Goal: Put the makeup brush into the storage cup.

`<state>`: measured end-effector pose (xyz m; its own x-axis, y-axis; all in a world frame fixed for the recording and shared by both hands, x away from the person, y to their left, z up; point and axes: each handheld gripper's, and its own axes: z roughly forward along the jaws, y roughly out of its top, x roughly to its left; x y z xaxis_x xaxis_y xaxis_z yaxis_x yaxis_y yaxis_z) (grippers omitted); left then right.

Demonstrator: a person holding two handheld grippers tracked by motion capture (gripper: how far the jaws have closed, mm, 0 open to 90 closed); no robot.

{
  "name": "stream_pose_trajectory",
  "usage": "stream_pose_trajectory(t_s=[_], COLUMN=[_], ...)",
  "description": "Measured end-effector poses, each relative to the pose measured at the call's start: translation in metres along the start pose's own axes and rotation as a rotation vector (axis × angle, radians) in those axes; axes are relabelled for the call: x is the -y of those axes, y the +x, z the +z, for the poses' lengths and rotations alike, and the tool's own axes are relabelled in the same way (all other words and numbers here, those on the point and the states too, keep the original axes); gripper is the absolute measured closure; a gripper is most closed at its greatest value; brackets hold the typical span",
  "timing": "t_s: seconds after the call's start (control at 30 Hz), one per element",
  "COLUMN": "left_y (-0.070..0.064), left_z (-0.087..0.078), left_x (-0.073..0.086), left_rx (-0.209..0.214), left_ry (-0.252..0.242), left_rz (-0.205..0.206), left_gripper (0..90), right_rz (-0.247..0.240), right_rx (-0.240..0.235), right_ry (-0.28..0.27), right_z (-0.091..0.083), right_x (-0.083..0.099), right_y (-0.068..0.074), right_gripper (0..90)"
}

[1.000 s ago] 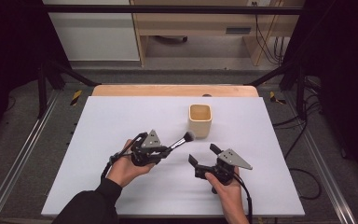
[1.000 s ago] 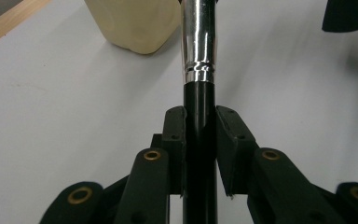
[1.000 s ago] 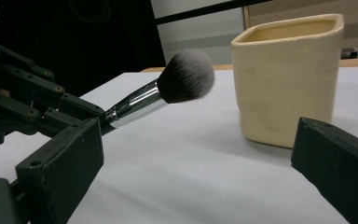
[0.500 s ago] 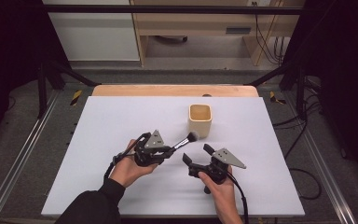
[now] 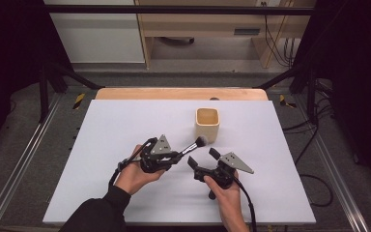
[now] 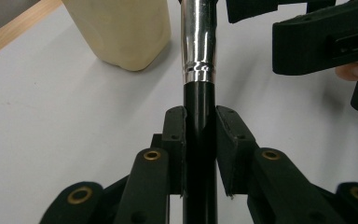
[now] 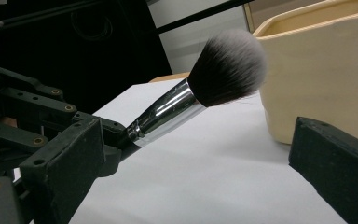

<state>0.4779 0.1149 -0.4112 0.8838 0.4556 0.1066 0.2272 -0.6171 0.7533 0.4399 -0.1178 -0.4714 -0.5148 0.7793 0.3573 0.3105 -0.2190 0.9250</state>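
Observation:
A makeup brush (image 5: pixel 193 145) with a black handle (image 6: pixel 199 107), silver ferrule and grey-tipped bristles (image 7: pixel 226 65) is held off the white table. My left gripper (image 5: pixel 175 156) is shut on the handle (image 6: pixel 199 128), and the bristles point toward a cream square cup (image 5: pixel 207 124). The cup (image 7: pixel 317 70) stands upright just beyond the bristles. My right gripper (image 5: pixel 203 157) is open, right of the left one. Its jaws (image 7: pixel 198 168) stand wide apart, below and either side of the brush head. The brush's rear end is hidden in the left gripper.
The white table top (image 5: pixel 125 121) has free room left and in front of the cup. A wooden strip (image 5: pixel 174 94) borders its far edge. Metal rails (image 5: pixel 24 159) run along both sides. The right gripper's body (image 6: pixel 326 37) sits close to the brush shaft.
The left gripper has carried the brush slightly right, toward the cup. The right gripper has shifted left and forward, closer to the brush head.

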Motion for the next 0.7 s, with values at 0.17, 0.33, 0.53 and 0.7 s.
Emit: stream_pose_trajectory(t_s=[0.17,0.33,0.53,0.7], left_y=[-0.0008,-0.002,-0.0032,-0.0041], left_z=[0.001,0.0022,0.0032,0.003], left_x=[-0.0005,-0.0013,-0.002,-0.0026], left_rx=[0.001,0.003,0.004,0.007], left_ry=[0.002,-0.002,-0.003,-0.005], left_rz=[0.004,0.002,0.004,0.008], left_gripper=[74.4,74.3,74.3,74.3], right_rz=[-0.006,0.007,0.019,0.012], right_rx=[-0.001,-0.002,-0.009,-0.012], right_ry=[-0.001,-0.003,-0.003,-0.01], right_z=[-0.0007,-0.0001,0.0017,0.0029], right_x=[-0.0008,-0.0015,-0.0026,-0.0033], right_y=[0.0001,0.0013,0.0022,0.0017], right_gripper=[3.8,3.7,3.7,4.8])
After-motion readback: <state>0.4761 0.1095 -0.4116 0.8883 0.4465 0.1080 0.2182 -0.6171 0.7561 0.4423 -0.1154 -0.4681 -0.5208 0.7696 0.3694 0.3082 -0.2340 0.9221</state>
